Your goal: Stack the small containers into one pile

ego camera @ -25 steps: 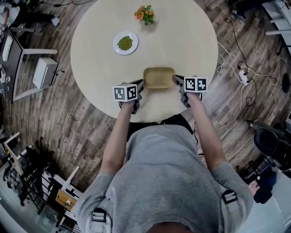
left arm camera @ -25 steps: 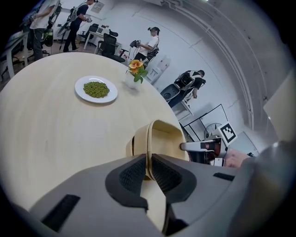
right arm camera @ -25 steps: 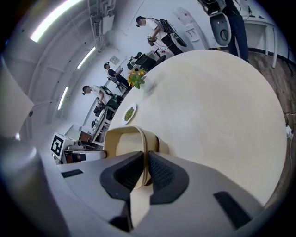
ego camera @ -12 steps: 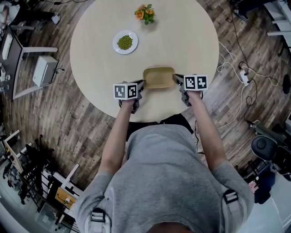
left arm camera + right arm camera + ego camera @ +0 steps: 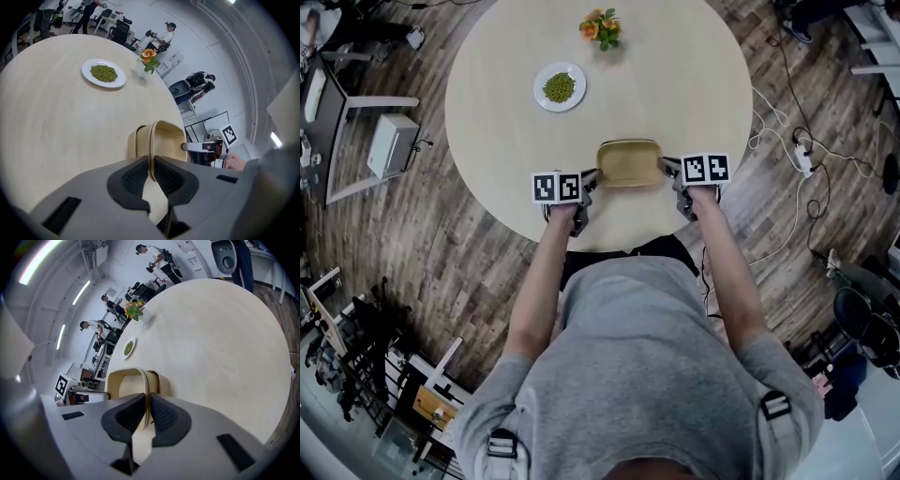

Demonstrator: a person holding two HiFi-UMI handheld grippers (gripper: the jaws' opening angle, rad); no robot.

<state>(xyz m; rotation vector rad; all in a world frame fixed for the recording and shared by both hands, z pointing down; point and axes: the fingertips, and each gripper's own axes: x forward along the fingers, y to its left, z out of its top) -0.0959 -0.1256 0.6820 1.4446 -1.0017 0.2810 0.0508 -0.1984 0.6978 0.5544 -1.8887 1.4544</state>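
The nested tan containers point(image 5: 628, 161) lie toward the near edge of the round pale surface point(image 5: 675, 84). The left hand-held gripper point(image 5: 594, 176) is pinching their left rim and the right hand-held gripper point(image 5: 665, 167) their right rim. Farther off to the left a white plate point(image 5: 559, 87) holds green peas, orange flowers point(image 5: 600, 28) stand at the far edge, and a wood-plank floor point(image 5: 441, 244) surrounds the surface.

Round pale tabletop point(image 5: 675, 84) w/ plate of green peas point(image 5: 559, 88), small flower vase point(image 5: 600, 30), tan containers point(image 5: 628, 161) nr front edge.

Bright, even overhead light from ceiling strips point(image 5: 40, 266), soft shadows, fisheye bending with dark corners.
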